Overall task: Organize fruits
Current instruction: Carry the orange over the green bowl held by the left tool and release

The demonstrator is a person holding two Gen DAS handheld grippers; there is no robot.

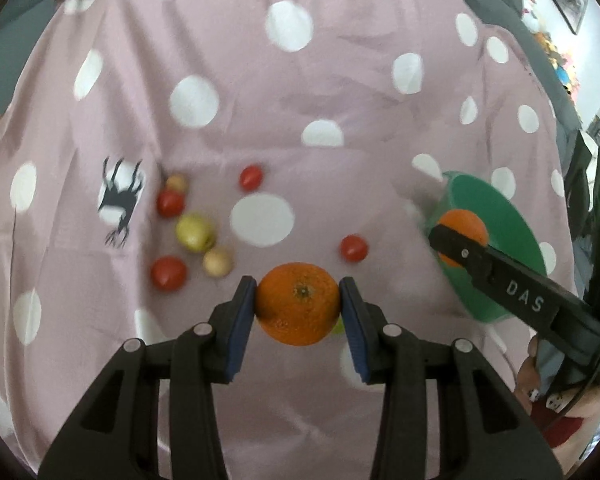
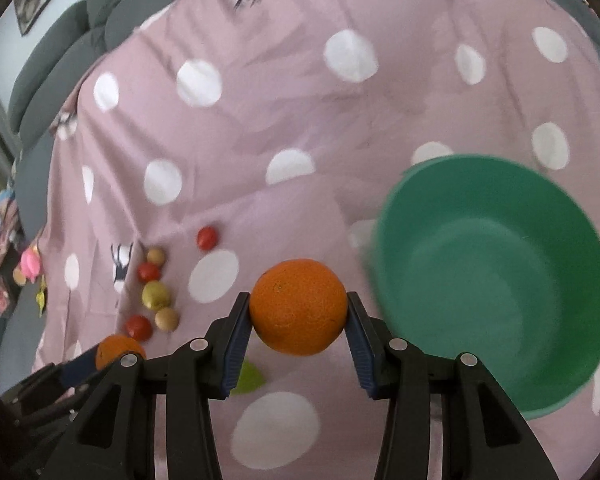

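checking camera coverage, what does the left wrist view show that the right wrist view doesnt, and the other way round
Only the left wrist view: a fourth red tomato, alone near the held orange.

Only the right wrist view: the green bowl's empty inside, and a green fruit on the cloth under the fingers.

Both: the left gripper shut on one orange, the right gripper shut on another orange, and the scattered fruit cluster.

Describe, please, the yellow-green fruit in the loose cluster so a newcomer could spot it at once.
Start at the pink polka-dot cloth and find the black reindeer print. Just right of it lies a cluster of small fruits; the yellow-green fruit sits in its middle. It is the largest there, among red tomatoes and beige balls.
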